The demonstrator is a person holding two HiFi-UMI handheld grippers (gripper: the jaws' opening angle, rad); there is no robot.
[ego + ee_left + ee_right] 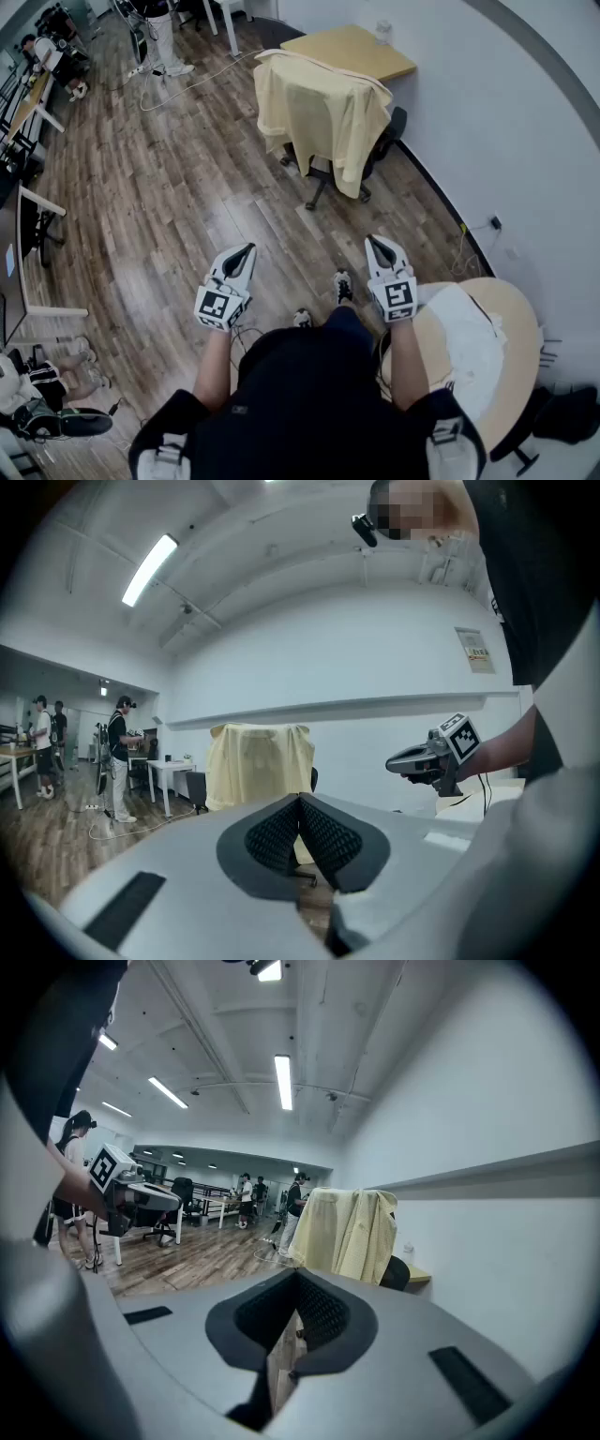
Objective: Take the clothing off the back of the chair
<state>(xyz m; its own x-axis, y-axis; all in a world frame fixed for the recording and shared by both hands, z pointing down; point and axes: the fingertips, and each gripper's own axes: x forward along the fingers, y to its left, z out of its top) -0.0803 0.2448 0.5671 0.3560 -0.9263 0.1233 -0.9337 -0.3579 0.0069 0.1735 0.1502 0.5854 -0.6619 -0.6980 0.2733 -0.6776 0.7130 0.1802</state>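
Note:
A pale yellow garment [319,112] hangs over the back of a black office chair [392,131] a few steps ahead on the wood floor. It also shows as the yellow garment [260,766] in the left gripper view and the yellow garment [342,1232] in the right gripper view. My left gripper [248,249] and right gripper [375,242] are held in front of my body, well short of the chair. The left gripper [300,803] has its pads together with nothing between them. On the right gripper [296,1279] the pads likewise meet at the tips and hold nothing.
A wooden desk [356,47] stands behind the chair against the white wall. A round table [520,328] with a white cloth [469,347] is close at my right. Desks and people [159,28] are at the far left, with cables [187,84] on the floor.

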